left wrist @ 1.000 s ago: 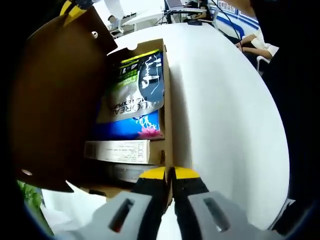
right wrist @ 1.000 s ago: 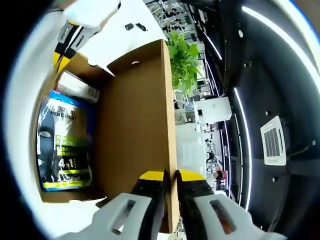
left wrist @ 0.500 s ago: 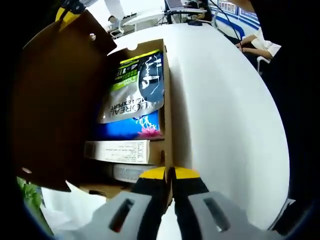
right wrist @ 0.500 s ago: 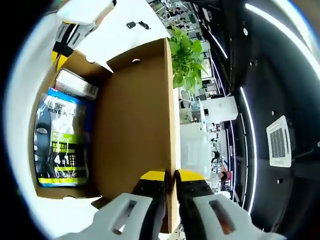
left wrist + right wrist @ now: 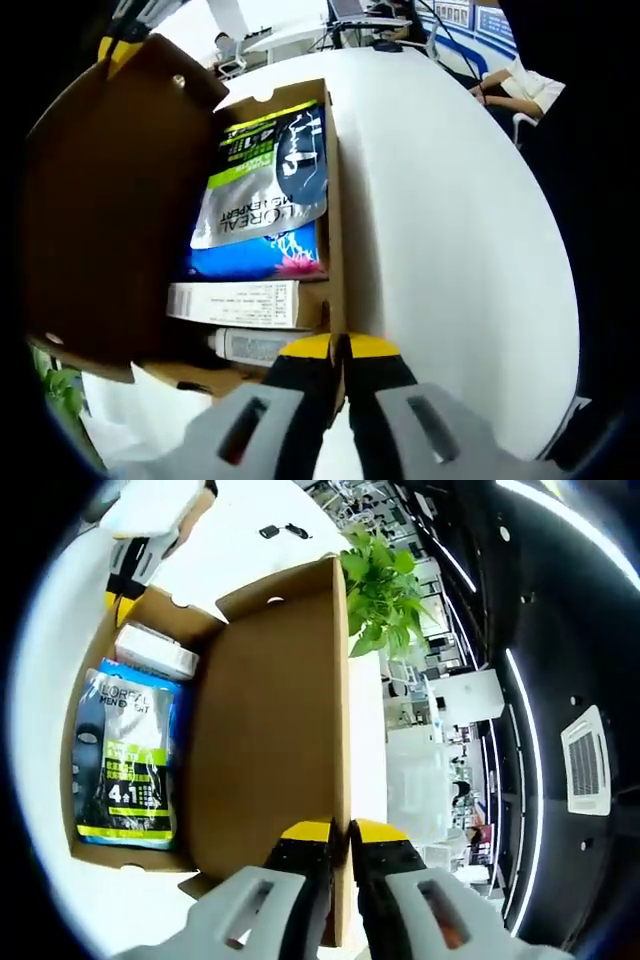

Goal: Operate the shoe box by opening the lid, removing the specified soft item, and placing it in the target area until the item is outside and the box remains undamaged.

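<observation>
1. The shoe box [image 5: 330, 210] sat open on a white table [image 5: 450, 230], its brown cardboard lid [image 5: 270, 730] swung up and back from the body.
2. In the left gripper view, the left gripper [image 5: 338, 348] had its yellow-tipped jaws drawn together on the box's near side wall, the wall's edge pinched between them.
3. In the right gripper view, the right gripper [image 5: 340, 832] was likewise clamped, here on the free edge of the raised lid, with the cardboard running up between the two jaw tips.
4. The left gripper also showed at the top left of the right gripper view, at the far corner of the box; its jaws could not be read there.
5. The right gripper's yellow tip showed at the top left of the left gripper view, at the lid's edge.
6. The soft item, a flat pouch [image 5: 265, 170] printed in silver, green and dark blue with white lettering, lay inside the box against the long wall. It was entirely within the box.
7. Beneath the pouch lay a blue packet [image 5: 255, 255], partly covered by it.
8. Beside these, toward the left gripper, lay a white carton [image 5: 235, 303] with small print, and next to it a white tube [image 5: 250, 345], lying on the box floor.
9. A green plant [image 5: 385, 585] stood beyond the lid's top edge in the right gripper view.
10. A person's hand and sleeve [image 5: 520, 90] rested at the table's far edge in the left gripper view.
</observation>
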Demonstrator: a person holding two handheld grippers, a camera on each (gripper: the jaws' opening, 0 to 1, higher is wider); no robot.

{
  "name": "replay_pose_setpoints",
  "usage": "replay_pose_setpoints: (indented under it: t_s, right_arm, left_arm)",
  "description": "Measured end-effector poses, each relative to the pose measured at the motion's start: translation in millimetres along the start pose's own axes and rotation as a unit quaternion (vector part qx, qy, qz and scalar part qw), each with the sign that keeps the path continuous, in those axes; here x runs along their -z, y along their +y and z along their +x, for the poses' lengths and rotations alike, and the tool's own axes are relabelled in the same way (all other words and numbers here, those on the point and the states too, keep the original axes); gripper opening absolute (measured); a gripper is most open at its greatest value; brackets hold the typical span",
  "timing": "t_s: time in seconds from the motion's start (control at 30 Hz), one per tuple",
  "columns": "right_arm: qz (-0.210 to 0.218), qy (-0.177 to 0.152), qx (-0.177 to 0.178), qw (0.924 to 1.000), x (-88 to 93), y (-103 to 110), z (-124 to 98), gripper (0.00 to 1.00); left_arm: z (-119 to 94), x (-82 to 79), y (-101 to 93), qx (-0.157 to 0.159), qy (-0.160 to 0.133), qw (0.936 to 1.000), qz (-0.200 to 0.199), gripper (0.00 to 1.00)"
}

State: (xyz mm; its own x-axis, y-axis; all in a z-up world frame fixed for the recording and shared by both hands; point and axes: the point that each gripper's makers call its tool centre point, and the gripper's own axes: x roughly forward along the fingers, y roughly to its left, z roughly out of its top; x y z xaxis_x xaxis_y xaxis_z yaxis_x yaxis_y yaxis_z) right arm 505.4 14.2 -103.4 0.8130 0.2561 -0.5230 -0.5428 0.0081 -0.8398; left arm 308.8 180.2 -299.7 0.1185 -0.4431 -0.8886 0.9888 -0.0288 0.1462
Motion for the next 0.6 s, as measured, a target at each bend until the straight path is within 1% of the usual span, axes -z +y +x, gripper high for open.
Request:
replay_pose_setpoints:
  t_s: [0.17,0.33,0.4,0.5,0.6]
  right_arm:
    - [0.009,0.003,-0.031,0.9995,3.5,-3,14,0.04]
    - [0.023,-0.003,-0.06,0.9979,7.8,-5,27,0.04]
    - [0.029,-0.003,-0.073,0.9969,9.6,-6,34,0.04]
    - [0.051,-0.01,-0.094,0.9943,13.0,-6,44,0.04]
    - [0.052,-0.011,-0.107,0.9928,14.0,-5,49,0.03]
  left_arm:
    - [1,0.1,0.3,0.004,-0.003,1.0,-0.002,0.03]
    - [3,0.3,0.2,0.008,-0.005,0.9999,-0.004,0.03]
    - [3,0.0,-0.7,0.009,-0.007,0.9999,-0.006,0.03]
    - [4,-0.2,-0.7,0.01,-0.009,0.9999,-0.005,0.03]
    - [4,-0.7,-1.0,0.013,-0.011,0.9998,-0.008,0.02]
